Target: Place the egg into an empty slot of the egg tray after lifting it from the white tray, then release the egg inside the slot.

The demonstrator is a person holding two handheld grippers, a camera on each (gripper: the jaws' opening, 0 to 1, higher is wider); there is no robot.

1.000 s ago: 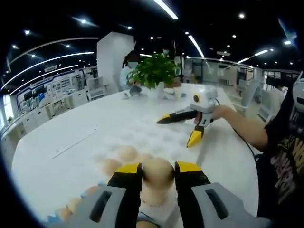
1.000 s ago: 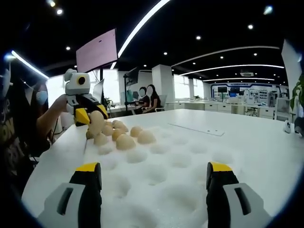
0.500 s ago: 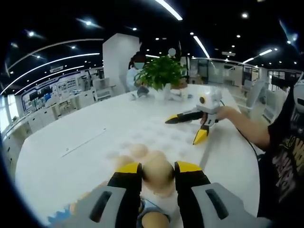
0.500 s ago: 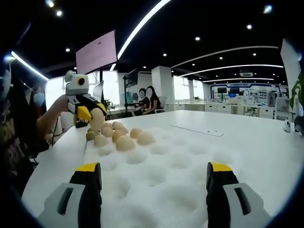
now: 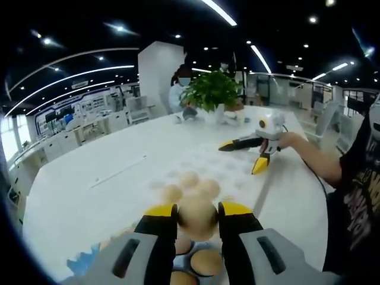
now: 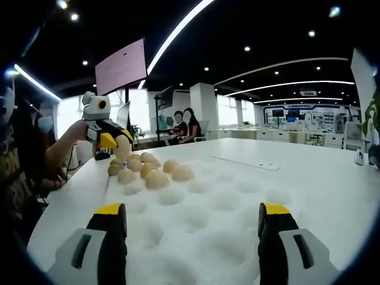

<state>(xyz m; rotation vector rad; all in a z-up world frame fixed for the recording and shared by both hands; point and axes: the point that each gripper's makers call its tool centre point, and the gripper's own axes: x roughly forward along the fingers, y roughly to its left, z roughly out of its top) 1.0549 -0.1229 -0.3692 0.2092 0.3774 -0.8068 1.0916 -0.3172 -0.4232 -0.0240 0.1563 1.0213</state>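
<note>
Overhead, strip lights run across a dark ceiling as the left gripper (image 5: 197,215) clamps its yellow-tipped jaws on a tan egg (image 5: 196,217), held up above the near end of the white egg tray (image 5: 222,167); just beneath the jaws in the left gripper view sit more eggs, one in a round cup (image 5: 206,262) at the bottom edge, with a scrap of blue (image 5: 83,263) to the lower left; farther along the tray a small cluster of eggs (image 5: 191,185) fills several slots, the moulded hollows beyond them bare; across the white table (image 5: 83,196) the right gripper (image 5: 250,155) hangs over the tray's far side with its jaws spread wide and nothing between them, gripped by a person's hand (image 5: 290,141); a potted green plant (image 5: 212,92) stands at the far edge of the table, a seated person behind it; in the right gripper view the right gripper's (image 6: 194,222) own jaws stand well apart over empty hollows of the egg tray (image 6: 225,202), while the left gripper (image 6: 117,144) shows at the far left with the egg (image 6: 122,149) pinched above the group of eggs (image 6: 149,171); a pink screen (image 6: 121,63) hangs behind.
</note>
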